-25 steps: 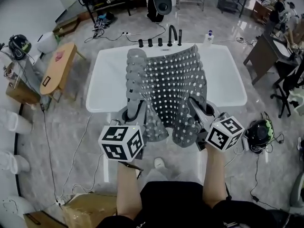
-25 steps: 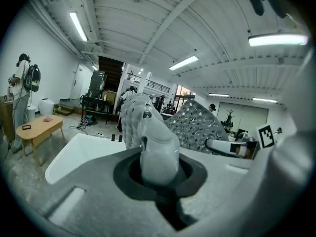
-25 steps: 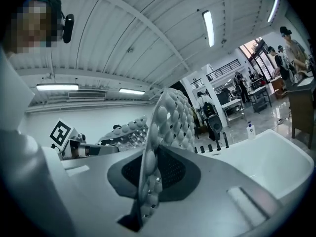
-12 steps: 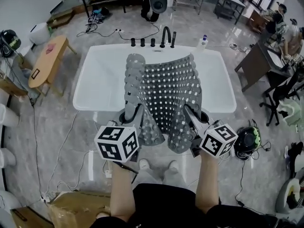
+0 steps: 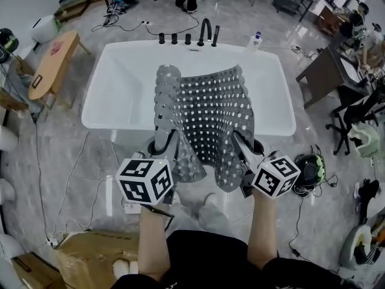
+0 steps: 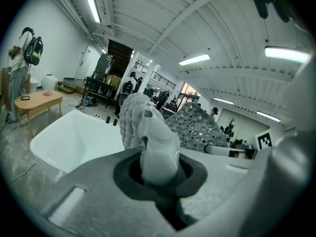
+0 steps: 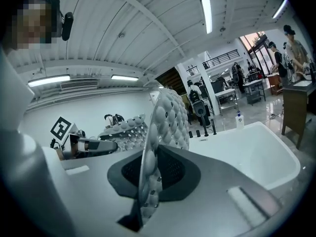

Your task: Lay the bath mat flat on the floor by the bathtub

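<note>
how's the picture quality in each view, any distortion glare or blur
Head view: sharp and evenly lit, with fisheye bowing the bathtub rim and soft sheen on the floor. Left gripper view: heavy fisheye inside a dark round vignette, ceiling lights blown out, the close bath mat fold slightly soft. Right gripper view: same vignette, mat edge fairly crisp.

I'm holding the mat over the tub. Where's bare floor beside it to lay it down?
Best looks the floor strip along the bathtub's near side, though the person's shoe stands there. Left, toward the wooden table, is bare except a cable. Near the right corner, a helmet and cords crowd it.
</note>
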The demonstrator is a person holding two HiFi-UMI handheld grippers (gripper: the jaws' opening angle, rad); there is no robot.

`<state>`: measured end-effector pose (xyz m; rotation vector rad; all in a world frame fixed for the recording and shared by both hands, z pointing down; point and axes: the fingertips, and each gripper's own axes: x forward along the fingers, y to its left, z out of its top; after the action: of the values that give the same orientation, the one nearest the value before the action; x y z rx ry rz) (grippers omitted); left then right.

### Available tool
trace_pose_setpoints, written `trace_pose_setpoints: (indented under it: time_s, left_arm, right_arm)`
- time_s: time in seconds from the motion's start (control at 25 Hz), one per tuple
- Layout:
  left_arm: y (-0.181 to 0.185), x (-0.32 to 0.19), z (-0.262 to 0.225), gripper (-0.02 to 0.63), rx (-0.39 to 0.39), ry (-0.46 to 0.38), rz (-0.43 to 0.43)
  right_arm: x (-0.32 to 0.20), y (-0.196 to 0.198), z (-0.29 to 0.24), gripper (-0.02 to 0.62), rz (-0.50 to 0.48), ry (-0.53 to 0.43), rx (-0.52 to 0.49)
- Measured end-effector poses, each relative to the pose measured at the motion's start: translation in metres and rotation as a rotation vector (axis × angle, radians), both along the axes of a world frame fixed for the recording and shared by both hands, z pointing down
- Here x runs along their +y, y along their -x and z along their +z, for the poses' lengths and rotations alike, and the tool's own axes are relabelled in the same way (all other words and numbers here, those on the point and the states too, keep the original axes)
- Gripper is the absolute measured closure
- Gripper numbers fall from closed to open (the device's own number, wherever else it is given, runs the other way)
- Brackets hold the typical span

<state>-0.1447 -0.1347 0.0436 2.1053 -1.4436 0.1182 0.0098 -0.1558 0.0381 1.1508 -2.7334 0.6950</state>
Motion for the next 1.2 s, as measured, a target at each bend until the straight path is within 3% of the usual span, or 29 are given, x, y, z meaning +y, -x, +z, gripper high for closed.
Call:
trace_pose_setpoints:
  time_s: [0.48,1.2]
  left_arm:
    - [-0.025,0.006,0.089,0.581,-0.017,0.211,0.046]
    - [-0.036,0.034,0.187,0.578,-0.014,0.408,0.088]
  right_arm:
    - [0.002,-0.030,0.076,0.571,0.055,0.172,-0.006]
    - [0.036,-0.024,0.170,0.571,0.058,0.346,0.041]
